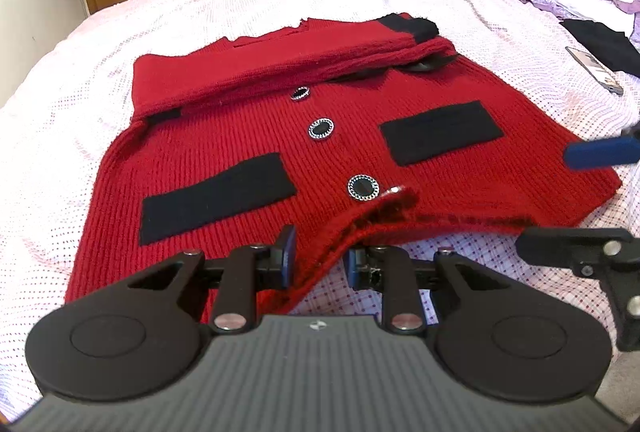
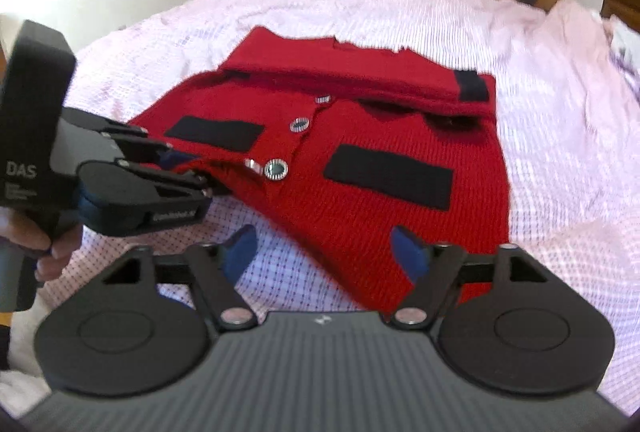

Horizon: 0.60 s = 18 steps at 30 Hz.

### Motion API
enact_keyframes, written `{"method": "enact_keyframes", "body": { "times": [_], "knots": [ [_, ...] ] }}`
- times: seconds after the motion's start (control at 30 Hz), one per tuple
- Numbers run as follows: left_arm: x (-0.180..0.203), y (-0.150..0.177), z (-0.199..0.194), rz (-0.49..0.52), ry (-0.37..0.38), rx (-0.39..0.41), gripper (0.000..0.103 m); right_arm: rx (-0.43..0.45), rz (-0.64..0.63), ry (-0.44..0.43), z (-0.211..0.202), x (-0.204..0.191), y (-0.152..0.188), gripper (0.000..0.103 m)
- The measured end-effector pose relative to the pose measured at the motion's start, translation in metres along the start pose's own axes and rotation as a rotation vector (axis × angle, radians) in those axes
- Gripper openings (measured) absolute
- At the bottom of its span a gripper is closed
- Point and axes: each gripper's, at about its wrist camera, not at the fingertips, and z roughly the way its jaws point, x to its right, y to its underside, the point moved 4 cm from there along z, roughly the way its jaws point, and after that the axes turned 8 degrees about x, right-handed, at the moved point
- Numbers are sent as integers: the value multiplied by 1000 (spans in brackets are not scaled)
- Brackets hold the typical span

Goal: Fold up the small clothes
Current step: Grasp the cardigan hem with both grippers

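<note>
Where pinched, cardigan [image 1: 304, 135] hem between left tongs [image 1: 320, 264]

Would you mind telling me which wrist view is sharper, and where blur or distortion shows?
Left wrist view: sharper, red cardigan knit ribs and buttons crisp, only a blue finger at right smeared. Right wrist view: softer throughout, bedspread streaked. Both bow at the edges.
</note>
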Motion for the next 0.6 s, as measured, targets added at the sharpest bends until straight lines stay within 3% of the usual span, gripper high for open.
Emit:
{"method": "enact_keyframes", "body": {
  "times": [0.1,0.3,0.47,0.57,0.6],
  "knots": [
    [-1,1,1,-10,4,-3,29,-29,-64,-7,8,0,-3,79],
    [-2,0,1,-11,8,0,29,-184,-127,-49,48,-5,7,79],
    [-2,6,0,-7,17,-4,29,-236,-66,43,70,13,15,75],
    [-1,15,1,2,13,-18,30,-215,-35,81,65,26,18,43],
    [-1,18,2,10,5,-27,30,-196,-15,92,62,31,17,22]
  ]
}}
